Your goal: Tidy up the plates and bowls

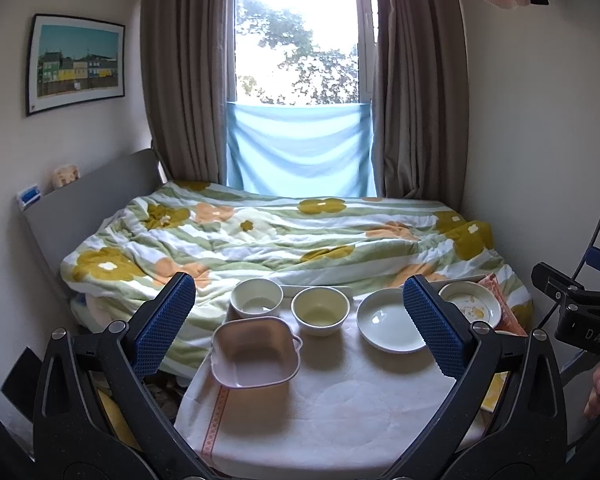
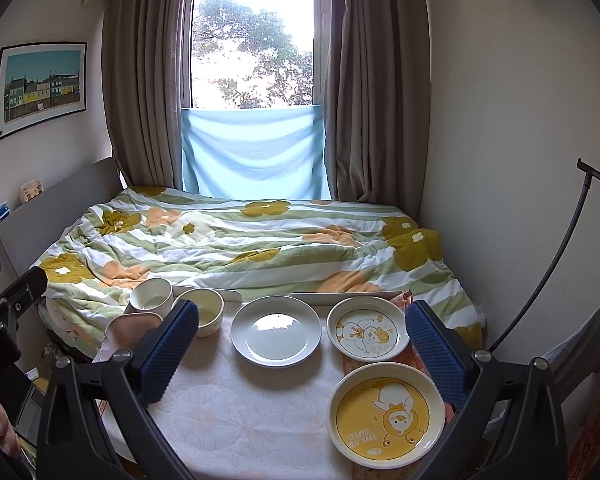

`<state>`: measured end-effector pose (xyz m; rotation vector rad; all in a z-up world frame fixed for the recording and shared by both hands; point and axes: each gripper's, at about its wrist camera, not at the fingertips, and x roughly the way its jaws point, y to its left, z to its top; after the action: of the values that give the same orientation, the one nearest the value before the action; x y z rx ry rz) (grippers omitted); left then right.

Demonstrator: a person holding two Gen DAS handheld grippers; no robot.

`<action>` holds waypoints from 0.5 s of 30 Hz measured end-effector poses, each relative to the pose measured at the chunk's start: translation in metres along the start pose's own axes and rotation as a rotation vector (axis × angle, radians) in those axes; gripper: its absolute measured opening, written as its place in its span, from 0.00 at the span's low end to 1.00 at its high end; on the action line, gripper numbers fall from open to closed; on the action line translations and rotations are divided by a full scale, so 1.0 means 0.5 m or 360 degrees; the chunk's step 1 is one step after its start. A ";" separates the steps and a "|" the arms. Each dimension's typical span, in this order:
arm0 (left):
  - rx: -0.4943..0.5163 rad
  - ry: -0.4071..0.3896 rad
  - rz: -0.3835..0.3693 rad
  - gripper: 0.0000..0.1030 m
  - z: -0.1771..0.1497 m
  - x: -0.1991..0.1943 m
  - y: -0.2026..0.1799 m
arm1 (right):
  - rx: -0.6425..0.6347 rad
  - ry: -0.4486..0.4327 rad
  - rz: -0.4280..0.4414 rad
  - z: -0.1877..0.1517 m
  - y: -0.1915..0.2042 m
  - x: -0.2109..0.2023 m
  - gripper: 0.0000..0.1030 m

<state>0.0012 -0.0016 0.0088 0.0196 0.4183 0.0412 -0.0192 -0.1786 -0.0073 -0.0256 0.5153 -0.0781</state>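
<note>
On the cloth-covered table stand a pink square bowl, a white round bowl, a cream round bowl, a plain white plate and a duck-print plate. The right wrist view shows the white plate, the duck plate and a yellow duck plate nearest me. My left gripper is open and empty above the table's near side. My right gripper is open and empty, the yellow plate just left of its right finger.
A bed with a flowered quilt lies right behind the table, below a curtained window. A thin white tray rests at the table's far edge. A black stand pole curves up on the right.
</note>
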 end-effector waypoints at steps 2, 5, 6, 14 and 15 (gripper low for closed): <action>-0.0001 -0.0002 -0.0002 1.00 0.001 0.000 0.000 | -0.0001 0.0002 0.0002 0.001 -0.001 0.001 1.00; 0.0004 -0.0007 -0.0003 1.00 0.002 -0.002 0.001 | -0.0003 -0.0001 -0.0001 0.002 -0.002 0.001 1.00; 0.0010 -0.0006 -0.0003 1.00 0.002 -0.001 0.001 | -0.0005 -0.0003 0.0000 0.003 0.001 0.000 1.00; 0.0091 0.0169 -0.0067 1.00 0.005 0.056 -0.015 | 0.0071 0.0094 0.0043 -0.011 -0.004 0.012 1.00; 0.0115 0.0210 -0.0092 1.00 -0.002 0.072 -0.026 | 0.0095 0.0120 0.0054 -0.019 -0.011 0.018 1.00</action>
<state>0.0341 -0.0128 -0.0073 0.0760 0.5518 -0.0297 -0.0167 -0.1849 -0.0198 0.0446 0.5882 -0.0616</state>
